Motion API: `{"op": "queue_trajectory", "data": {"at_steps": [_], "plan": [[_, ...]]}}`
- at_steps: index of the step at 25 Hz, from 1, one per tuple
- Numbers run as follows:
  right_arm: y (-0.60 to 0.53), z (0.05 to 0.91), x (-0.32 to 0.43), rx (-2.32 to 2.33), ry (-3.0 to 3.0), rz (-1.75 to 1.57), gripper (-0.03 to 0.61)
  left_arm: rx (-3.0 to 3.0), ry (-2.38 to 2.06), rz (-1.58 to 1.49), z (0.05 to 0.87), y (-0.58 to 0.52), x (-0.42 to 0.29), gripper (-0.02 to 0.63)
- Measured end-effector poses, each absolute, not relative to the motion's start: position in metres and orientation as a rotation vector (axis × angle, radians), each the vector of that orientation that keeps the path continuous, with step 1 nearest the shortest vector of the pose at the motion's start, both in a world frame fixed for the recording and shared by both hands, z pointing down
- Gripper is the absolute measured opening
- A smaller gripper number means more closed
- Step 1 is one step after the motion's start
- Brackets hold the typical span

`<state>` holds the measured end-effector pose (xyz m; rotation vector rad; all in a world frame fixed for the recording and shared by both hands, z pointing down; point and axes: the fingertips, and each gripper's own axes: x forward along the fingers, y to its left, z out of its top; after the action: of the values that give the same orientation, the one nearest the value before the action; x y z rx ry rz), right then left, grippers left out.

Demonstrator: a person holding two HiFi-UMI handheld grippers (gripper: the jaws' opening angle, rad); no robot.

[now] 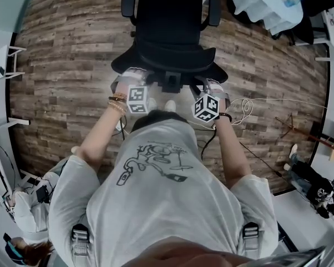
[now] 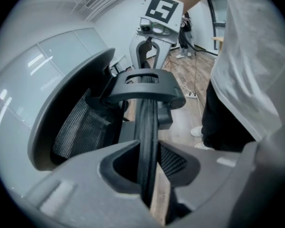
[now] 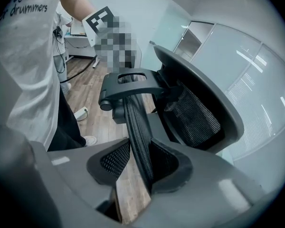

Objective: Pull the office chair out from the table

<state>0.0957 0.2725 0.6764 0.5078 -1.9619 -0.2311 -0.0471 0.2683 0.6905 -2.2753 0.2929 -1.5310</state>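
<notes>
1. We see a wooden plank floor (image 1: pixel 55 65) filling the upper frame.
2. A white cable (image 1: pixel 246 105) lies looped on it, right of centre.
3. We notice a white cloth (image 1: pixel 259 4) at upper right.

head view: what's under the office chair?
Only wood floor shows around the office chair. Its seat and backrest cover everything beneath, so the base and wheels cannot be seen.

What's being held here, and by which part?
The office chair, by the top edge of its mesh backrest: the left gripper and right gripper each clamp that edge, one toward each side.
</notes>
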Motion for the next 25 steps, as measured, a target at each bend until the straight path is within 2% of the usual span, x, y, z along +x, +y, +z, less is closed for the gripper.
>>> {"op": "queue_trajectory", "data": {"at_steps": [25], "plan": [[0.343,0.672,0.122,0.472,-1.960,-0.266,0.130,-2.320,0.288,-1.575,0.685,0.340,-0.021,0.106]]}}
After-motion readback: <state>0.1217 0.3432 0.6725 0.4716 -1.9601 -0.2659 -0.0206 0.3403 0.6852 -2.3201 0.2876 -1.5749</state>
